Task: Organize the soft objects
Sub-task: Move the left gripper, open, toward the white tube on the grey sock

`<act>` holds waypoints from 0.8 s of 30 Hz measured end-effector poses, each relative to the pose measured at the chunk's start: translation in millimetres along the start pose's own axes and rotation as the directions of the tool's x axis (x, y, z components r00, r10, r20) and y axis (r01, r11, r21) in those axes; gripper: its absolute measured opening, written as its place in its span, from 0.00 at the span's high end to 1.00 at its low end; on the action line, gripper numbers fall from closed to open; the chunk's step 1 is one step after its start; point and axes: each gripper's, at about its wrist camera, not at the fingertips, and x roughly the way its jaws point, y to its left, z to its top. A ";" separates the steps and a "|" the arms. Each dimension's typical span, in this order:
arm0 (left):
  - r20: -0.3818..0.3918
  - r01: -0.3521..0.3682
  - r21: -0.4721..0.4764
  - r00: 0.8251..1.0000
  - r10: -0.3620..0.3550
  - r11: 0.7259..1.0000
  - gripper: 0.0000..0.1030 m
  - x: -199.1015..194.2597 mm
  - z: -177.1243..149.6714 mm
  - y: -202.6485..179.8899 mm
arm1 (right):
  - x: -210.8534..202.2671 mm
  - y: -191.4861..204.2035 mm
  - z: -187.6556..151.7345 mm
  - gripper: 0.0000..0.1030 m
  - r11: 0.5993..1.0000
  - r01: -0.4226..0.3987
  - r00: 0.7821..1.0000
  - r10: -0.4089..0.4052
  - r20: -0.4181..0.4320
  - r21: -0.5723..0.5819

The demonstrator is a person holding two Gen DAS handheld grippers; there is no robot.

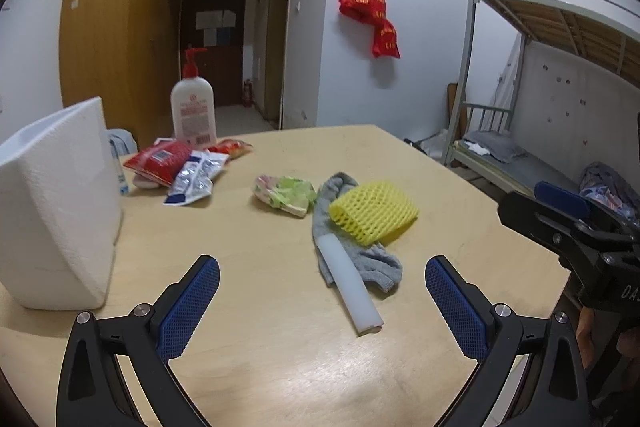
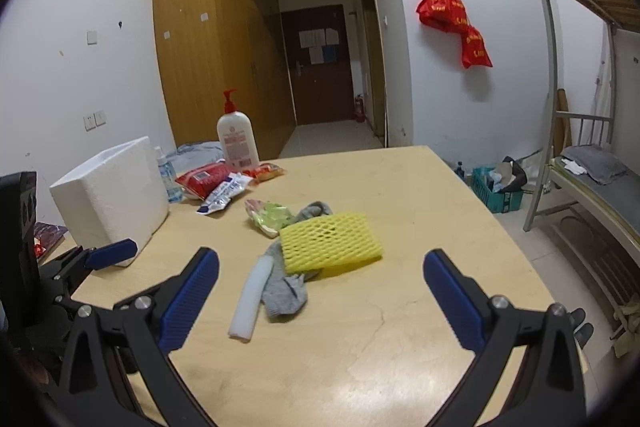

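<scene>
Two grippers hover above the wooden table (image 1: 280, 367), both with jaws spread wide and nothing between them. Straight ahead of the left gripper (image 1: 322, 301), a grey sock (image 1: 362, 259) lies flat with a white foam tube (image 1: 350, 285) resting across it and a yellow foam net (image 1: 374, 211) overlapping its far part; a crumpled floral cloth (image 1: 284, 195) sits just beyond, touching the sock. From the right gripper (image 2: 320, 297) the same pile lies ahead and slightly left. The stacking suggests the soft items were dropped loosely, so lifting one may drag another. A white foam box (image 1: 56, 203) stands to the left gripper's left, likely the bin for sorting. Beyond it, snack packets (image 1: 158, 159) and a lotion bottle (image 1: 193, 111) crowd the far-left corner. Bare tabletop lies near both grippers, and the table's right edge falls away close to the right gripper's side.
</scene>
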 end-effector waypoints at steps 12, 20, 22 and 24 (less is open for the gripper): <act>-0.137 0.007 -0.045 0.990 -0.014 0.999 0.01 47.2 -10.2 -2.2 | 38.0 -16.9 3.9 0.00 1.000 -0.010 0.996 0.008 -0.094 -0.022; -0.190 0.002 -0.059 0.982 -0.013 0.998 0.19 63.5 -11.8 -4.8 | 67.7 -23.7 8.3 0.00 0.999 -0.038 0.987 0.034 -0.156 -0.027; -0.217 0.003 -0.053 0.976 -0.015 0.999 0.24 68.8 -13.8 -6.7 | 74.8 -25.8 9.2 0.00 0.998 -0.057 0.984 0.052 -0.170 -0.025; -0.231 0.006 -0.051 0.973 -0.018 0.999 0.30 72.7 -15.2 -7.7 | 81.4 -29.1 9.7 0.00 0.998 -0.062 0.980 0.057 -0.188 -0.019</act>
